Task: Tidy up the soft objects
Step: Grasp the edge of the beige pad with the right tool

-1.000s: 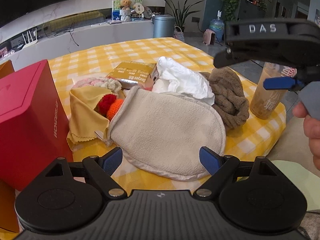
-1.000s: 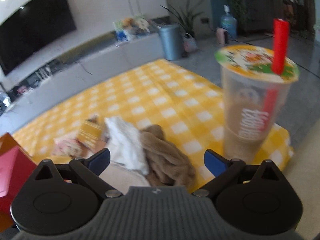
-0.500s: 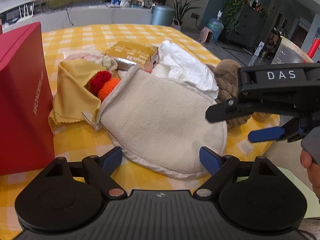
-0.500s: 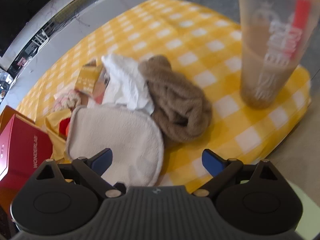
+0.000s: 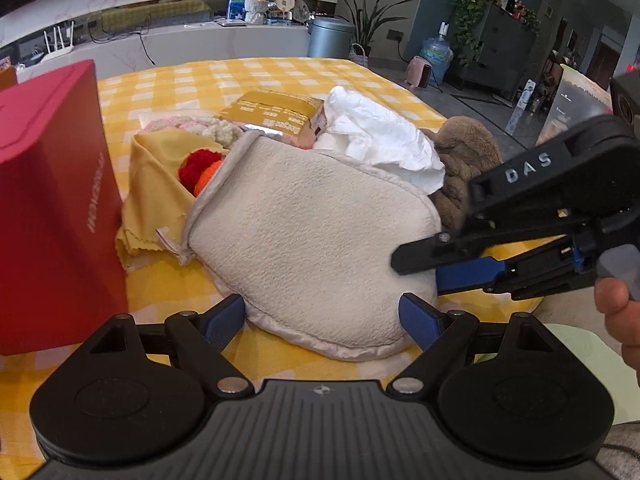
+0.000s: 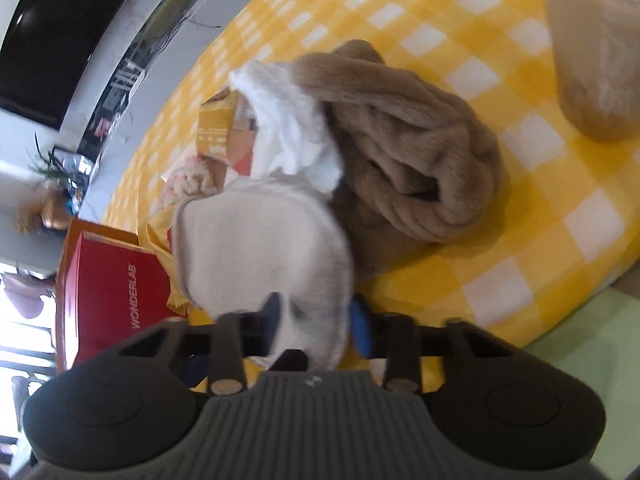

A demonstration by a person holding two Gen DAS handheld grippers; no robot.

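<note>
A beige oval cloth pad (image 5: 312,240) lies at the front of a pile on the yellow checked table (image 5: 256,76). Behind it are a white cloth (image 5: 384,136), a brown fluffy piece (image 5: 464,152), a yellow cloth (image 5: 156,176), red and orange yarn balls (image 5: 198,164) and a pink-cream knit (image 5: 192,124). My left gripper (image 5: 322,316) stands open at the pad's near edge, its pads on either side. My right gripper (image 6: 316,316) comes in from the right (image 5: 428,268). Its jaws are closing, with the beige pad's (image 6: 260,240) rim pinched between them.
A red box (image 5: 52,200) stands close on the left. A gold packet (image 5: 272,114) lies behind the pile. A tall drink cup (image 6: 592,48) stands at the table's right corner beyond the brown piece (image 6: 408,152). A person's hand (image 5: 616,304) holds the right gripper.
The right gripper has dropped towards the pile and rolled. Its jaws went from wide apart to narrow around the beige pad's edge. The left gripper barely moved.
</note>
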